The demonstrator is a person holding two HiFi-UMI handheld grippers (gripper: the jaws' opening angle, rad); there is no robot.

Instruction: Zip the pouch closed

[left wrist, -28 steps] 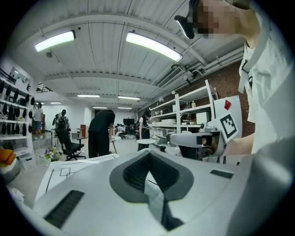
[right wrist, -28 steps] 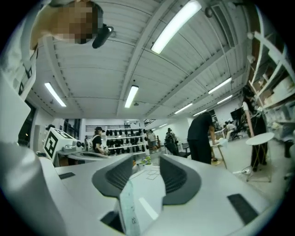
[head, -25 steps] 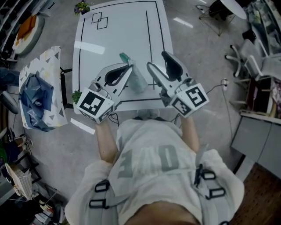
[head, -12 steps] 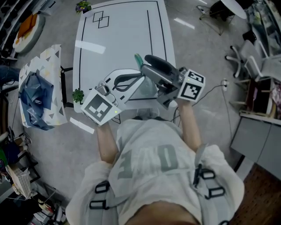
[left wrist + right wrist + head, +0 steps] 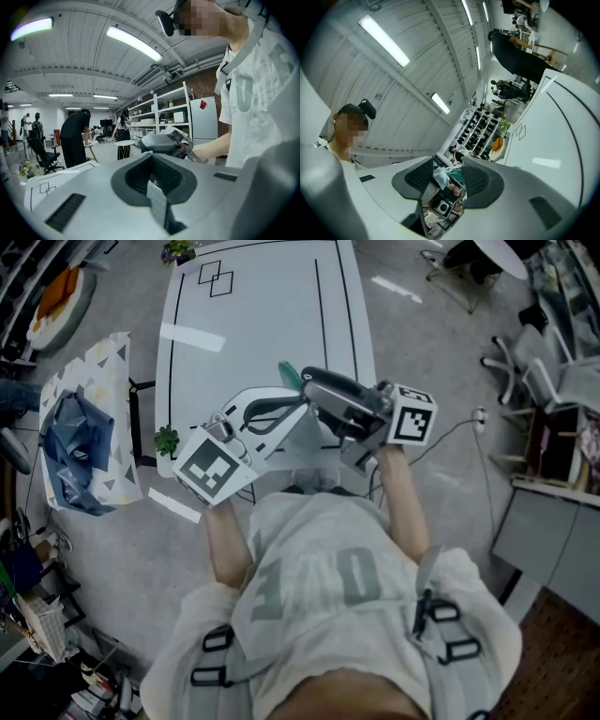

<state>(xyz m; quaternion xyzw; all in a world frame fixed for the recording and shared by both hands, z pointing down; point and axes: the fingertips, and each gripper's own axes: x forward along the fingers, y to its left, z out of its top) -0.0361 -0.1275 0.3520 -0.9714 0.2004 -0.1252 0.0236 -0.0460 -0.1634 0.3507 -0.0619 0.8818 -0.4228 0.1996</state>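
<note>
Left gripper (image 5: 298, 409) has its jaws together, pinching a flat strip of the pouch (image 5: 157, 206). This shows plainly in the left gripper view. The pouch (image 5: 290, 375) is clear plastic with a green end and is held up in the air over the near edge of the white bench (image 5: 253, 306), between the two grippers. The right gripper (image 5: 311, 383) is rolled on its side and comes in from the right, tip to tip with the left one. Its jaws are apart and have just been closing. In the right gripper view the pale, green-edged end of the pouch (image 5: 439, 176) sits in the gap near one pad, not squeezed from both sides. A small plant (image 5: 167, 440) sits at the bench's left edge. A blue bag (image 5: 73, 442) lies on the floor to the left.
</note>
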